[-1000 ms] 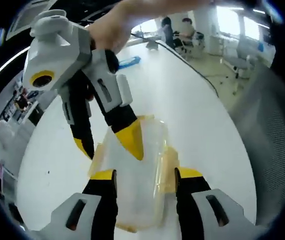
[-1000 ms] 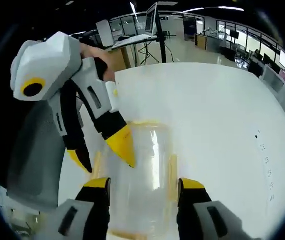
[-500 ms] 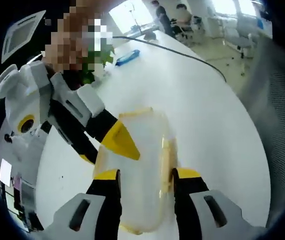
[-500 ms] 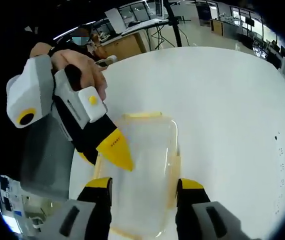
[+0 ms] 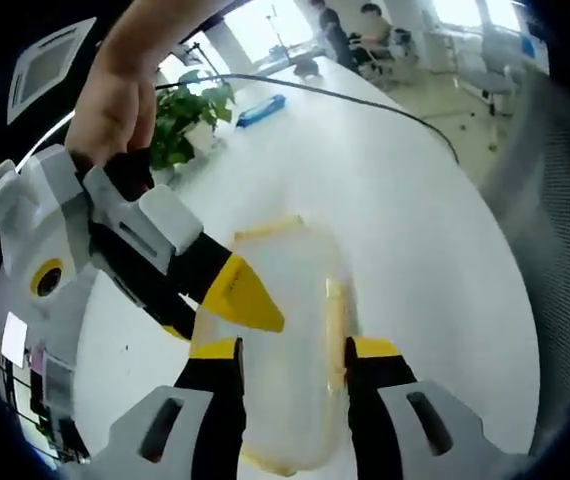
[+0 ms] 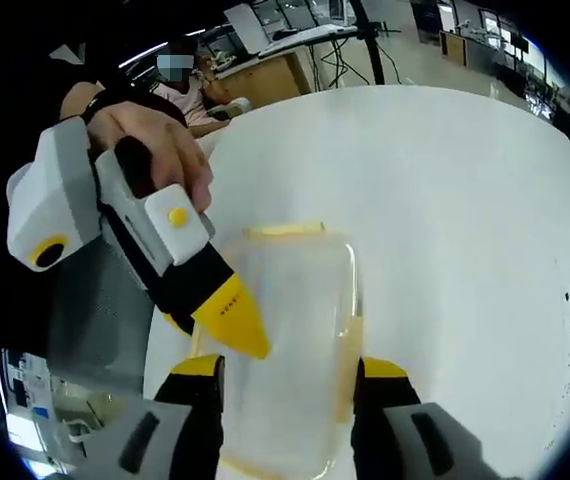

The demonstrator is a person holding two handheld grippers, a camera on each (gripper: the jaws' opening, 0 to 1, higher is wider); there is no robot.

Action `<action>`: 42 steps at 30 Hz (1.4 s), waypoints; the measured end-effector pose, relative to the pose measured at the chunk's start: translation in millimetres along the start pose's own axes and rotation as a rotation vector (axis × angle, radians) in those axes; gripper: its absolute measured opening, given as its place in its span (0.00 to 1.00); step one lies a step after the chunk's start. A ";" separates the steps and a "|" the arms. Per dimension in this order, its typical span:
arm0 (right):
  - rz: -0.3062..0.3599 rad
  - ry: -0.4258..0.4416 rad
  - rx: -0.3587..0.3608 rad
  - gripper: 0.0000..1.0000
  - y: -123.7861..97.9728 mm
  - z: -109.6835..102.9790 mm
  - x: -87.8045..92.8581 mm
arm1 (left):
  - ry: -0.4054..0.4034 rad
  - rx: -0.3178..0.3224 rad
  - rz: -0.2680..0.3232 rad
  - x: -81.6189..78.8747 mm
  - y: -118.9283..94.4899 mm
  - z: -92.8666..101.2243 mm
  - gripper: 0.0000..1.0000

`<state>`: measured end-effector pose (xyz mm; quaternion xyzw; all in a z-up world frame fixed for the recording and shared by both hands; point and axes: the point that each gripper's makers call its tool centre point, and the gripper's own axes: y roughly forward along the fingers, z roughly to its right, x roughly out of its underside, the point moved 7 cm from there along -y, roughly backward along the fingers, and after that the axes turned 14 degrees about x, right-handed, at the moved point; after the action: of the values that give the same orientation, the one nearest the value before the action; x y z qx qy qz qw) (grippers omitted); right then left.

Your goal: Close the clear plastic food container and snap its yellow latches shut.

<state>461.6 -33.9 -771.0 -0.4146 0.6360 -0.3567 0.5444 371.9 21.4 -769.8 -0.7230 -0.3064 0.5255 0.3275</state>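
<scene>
lower now than a second ago, your right tongs (image 5: 250, 300) press yellow tips on the container (image 5: 285, 330), lid down, on the white bench (image 5: 405, 220). left tongs (image 5: 290, 350) straddle it, spread, gripping nothing. yellow latches (image 6: 348, 340) likely still need snapping.

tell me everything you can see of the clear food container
The clear plastic food container is a rounded rectangle with yellow latches along its edges, lying flat on the white table. Its lid looks on. It sits between the right gripper jaws, while the left gripper tip presses its side.
</scene>
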 end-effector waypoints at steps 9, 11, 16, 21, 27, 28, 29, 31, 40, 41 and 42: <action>-0.061 -0.051 0.058 0.64 -7.6 -6.1 -8.0 | 0.012 0.026 -0.017 -10.6 -15.4 7.5 0.40; -0.041 -0.059 0.081 0.62 -14.0 -2.2 -12.1 | 0.012 0.031 -0.013 -13.4 -19.9 9.3 0.43; -0.019 -0.061 0.089 0.60 -20.9 -3.0 -17.4 | -0.012 0.038 -0.007 -14.0 -24.5 9.6 0.44; -0.010 -0.061 0.094 0.60 -23.9 -6.9 -18.6 | -0.010 0.048 -0.029 -11.6 -24.2 12.2 0.44; -0.006 -0.079 0.118 0.59 -29.1 -11.1 -19.8 | 0.006 0.045 -0.054 -10.7 -32.3 7.5 0.43; 0.002 -0.078 0.124 0.59 -30.0 -12.2 -20.3 | -0.011 0.055 -0.044 -10.1 -32.9 6.6 0.43; 0.013 -0.076 0.128 0.59 -31.2 -13.8 -20.5 | -0.006 0.061 -0.053 -8.6 -33.7 4.5 0.44; 0.026 -0.075 0.136 0.59 -32.7 -17.5 -20.4 | 0.014 0.085 -0.071 -5.6 -34.5 2.2 0.43; 0.086 -0.068 0.223 0.57 -45.0 -37.0 -15.1 | -0.211 0.175 -0.055 18.3 -39.8 -34.9 0.43; 0.083 -0.067 0.237 0.57 -45.5 -40.1 -13.4 | -0.232 0.186 -0.044 17.6 -39.8 -37.7 0.43; 0.080 -0.068 0.252 0.57 -46.1 -41.3 -12.3 | -0.262 0.195 -0.025 15.6 -39.8 -41.7 0.43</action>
<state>428.0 -41.0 -718.1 -0.3289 0.5834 -0.3974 0.6273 412.0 51.2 -737.1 -0.6092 -0.3030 0.6384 0.3599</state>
